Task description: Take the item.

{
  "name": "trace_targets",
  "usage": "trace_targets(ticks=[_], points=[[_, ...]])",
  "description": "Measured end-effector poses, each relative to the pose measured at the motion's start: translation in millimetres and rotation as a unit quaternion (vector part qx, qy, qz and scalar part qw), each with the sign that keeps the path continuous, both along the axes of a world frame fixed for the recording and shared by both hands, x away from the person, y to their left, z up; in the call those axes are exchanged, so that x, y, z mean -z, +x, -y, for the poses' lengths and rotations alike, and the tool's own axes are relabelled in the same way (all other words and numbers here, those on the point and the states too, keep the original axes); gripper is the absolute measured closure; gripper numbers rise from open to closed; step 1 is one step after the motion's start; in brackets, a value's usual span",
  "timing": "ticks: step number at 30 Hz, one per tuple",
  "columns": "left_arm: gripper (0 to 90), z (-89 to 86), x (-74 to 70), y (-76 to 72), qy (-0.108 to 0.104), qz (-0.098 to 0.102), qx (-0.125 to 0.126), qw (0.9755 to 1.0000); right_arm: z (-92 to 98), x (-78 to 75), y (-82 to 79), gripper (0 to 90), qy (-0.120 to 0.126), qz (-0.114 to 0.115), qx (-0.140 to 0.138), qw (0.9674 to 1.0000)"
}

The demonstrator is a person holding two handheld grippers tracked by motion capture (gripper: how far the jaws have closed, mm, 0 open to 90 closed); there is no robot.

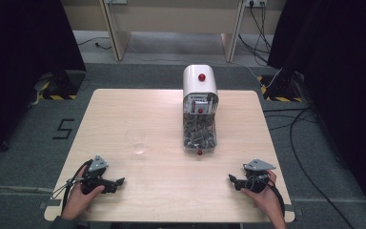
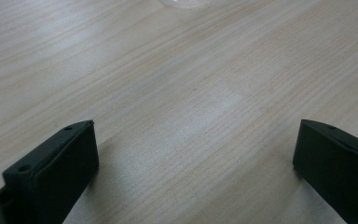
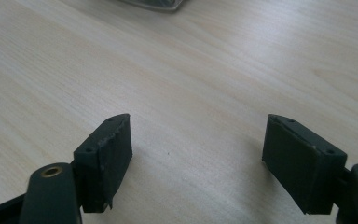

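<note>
- Clear glass (image 1: pixel 138 143) stands on the desk (image 1: pixel 124 105), up & slightly right of the left gripper (image 1: pixel 116 183), well apart from it; nothing between the two.
- Dispenser (image 1: pixel 199 112) sits mid-desk towards the far edge, well apart from the right gripper (image 1: pixel 232 181), up & left of it.
- Left gripper: jaws spread wide over bare wood, holding nothing. Right gripper: also spread, nothing between jaws.
- Glass is hard to make out in the high view, see-through vs pale wood; in the left gripper view just its base (image 2: pixel 182 3) shows, cut off at top edge. Dispenser base (image 3: pixel 154 4) likewise cut off in the right gripper view.
- Dispenser's long axis runs near-to-far; white top w/ red knob (image 1: pixel 201 77) at far end, clear bin of dark bits at near end. Glass upright.
</note>
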State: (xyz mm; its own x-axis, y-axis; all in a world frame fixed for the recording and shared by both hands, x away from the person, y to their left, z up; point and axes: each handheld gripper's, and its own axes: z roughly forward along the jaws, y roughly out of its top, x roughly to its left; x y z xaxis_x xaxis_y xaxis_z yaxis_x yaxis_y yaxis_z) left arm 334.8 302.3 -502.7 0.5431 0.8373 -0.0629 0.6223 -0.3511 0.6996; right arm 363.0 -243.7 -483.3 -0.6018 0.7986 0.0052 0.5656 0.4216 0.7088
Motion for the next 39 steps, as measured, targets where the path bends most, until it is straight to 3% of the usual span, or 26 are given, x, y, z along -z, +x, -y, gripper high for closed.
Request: trace_targets(ticks=[8, 24, 39], points=[[0.0, 0.0, 0.0, 0.0, 0.0, 0.0, 0.0, 1.0, -10.9, -12.9, 0.4, 29.8, 0.006, 0.036, -0.019, 0.9991], [0.0, 0.0, 0.0, 0.0, 0.0, 0.0, 0.0, 1.0, -30.2, -43.2, 10.7, 33.0, 0.015, 0.081, -0.04, 0.9958], [0.0, 0.0, 0.0, 0.0, 0.0, 0.0, 0.0, 1.0, -51.3, -58.0, 23.8, 33.4, 0.013, 0.1, -0.062, 0.993]])
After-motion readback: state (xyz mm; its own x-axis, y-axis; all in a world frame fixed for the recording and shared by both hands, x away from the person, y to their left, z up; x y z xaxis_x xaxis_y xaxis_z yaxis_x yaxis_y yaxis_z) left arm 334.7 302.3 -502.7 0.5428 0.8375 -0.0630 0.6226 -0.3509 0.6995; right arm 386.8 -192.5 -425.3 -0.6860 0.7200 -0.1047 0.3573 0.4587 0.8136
